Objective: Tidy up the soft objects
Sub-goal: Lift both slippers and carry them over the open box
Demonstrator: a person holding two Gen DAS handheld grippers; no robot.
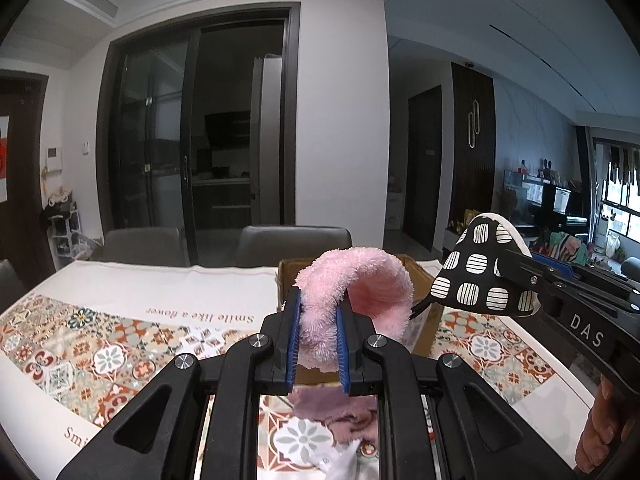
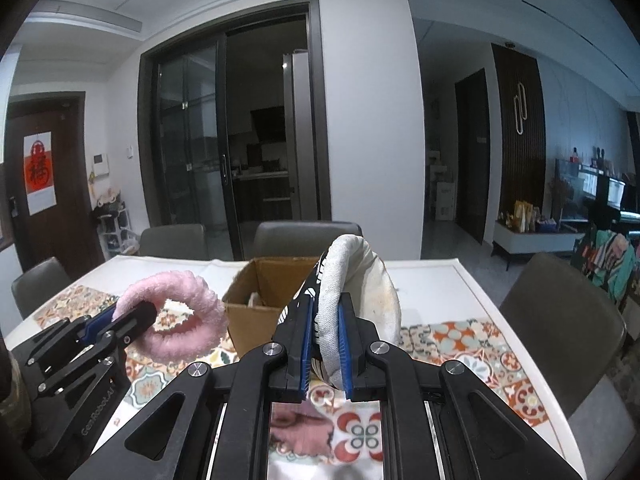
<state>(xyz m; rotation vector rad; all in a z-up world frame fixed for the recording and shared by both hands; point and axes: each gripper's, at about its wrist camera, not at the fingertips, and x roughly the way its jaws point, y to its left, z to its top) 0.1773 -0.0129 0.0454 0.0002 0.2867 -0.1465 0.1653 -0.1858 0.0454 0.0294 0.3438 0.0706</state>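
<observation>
My left gripper (image 1: 319, 308) is shut on a fluffy pink fabric ring (image 1: 356, 288) and holds it above the table, just in front of an open cardboard box (image 1: 420, 276). The ring also shows in the right wrist view (image 2: 176, 316), left of the box (image 2: 256, 300). My right gripper (image 2: 325, 312) is shut on a black cloth with white patterned spots and a white lining (image 2: 360, 280), held near the box's right side. The same cloth shows in the left wrist view (image 1: 480, 272), right of the pink ring.
The table has a white cloth with a colourful tile pattern (image 1: 120, 340). A darker pink fabric piece (image 1: 344, 412) and a white item (image 1: 336, 456) lie below my left gripper. Grey chairs (image 1: 292, 244) stand behind the table; another chair (image 2: 560, 320) stands at the right.
</observation>
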